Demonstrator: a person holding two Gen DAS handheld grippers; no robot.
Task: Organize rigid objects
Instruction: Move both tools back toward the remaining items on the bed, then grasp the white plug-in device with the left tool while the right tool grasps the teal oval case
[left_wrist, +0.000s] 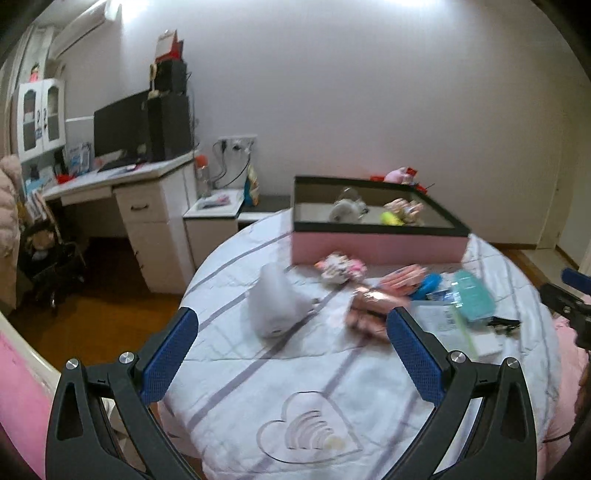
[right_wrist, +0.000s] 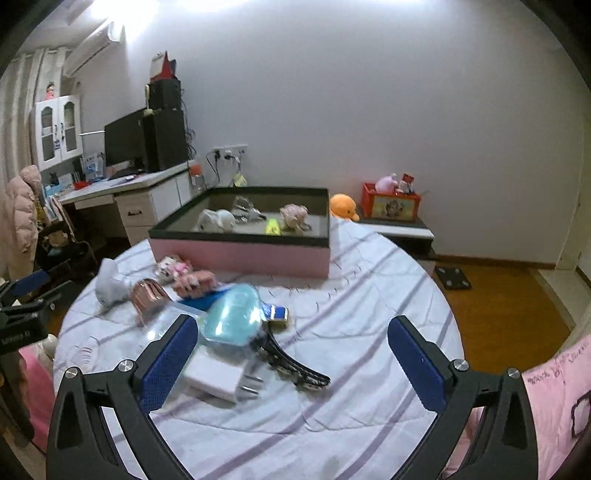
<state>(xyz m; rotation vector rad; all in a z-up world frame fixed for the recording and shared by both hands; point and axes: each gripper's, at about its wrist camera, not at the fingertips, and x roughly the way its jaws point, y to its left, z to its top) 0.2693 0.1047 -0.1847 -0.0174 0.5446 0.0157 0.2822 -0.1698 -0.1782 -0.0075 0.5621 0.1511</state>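
Loose items lie on a white striped bed sheet (right_wrist: 351, 295). Below my right gripper (right_wrist: 291, 328), which stands open, are a teal case (right_wrist: 232, 314), a white charger plug (right_wrist: 218, 376) and a black hair clip (right_wrist: 291, 362); nothing is gripped. My left gripper (left_wrist: 291, 325) is open too, hovering near a white plush (left_wrist: 275, 306) and a shiny pink wallet (left_wrist: 369, 314). Behind them stands a pink box (right_wrist: 240, 254) with a dark rim, with several plush toys inside. Each gripper shows at the edge of the other's view.
A small pink toy (right_wrist: 173, 267) and a blue flat item (left_wrist: 428, 286) lie near the box. A white desk (left_wrist: 110, 181) with a monitor is at the left, a red toy crate (right_wrist: 391, 205) on a low stand at the right, wooden floor beyond the bed.
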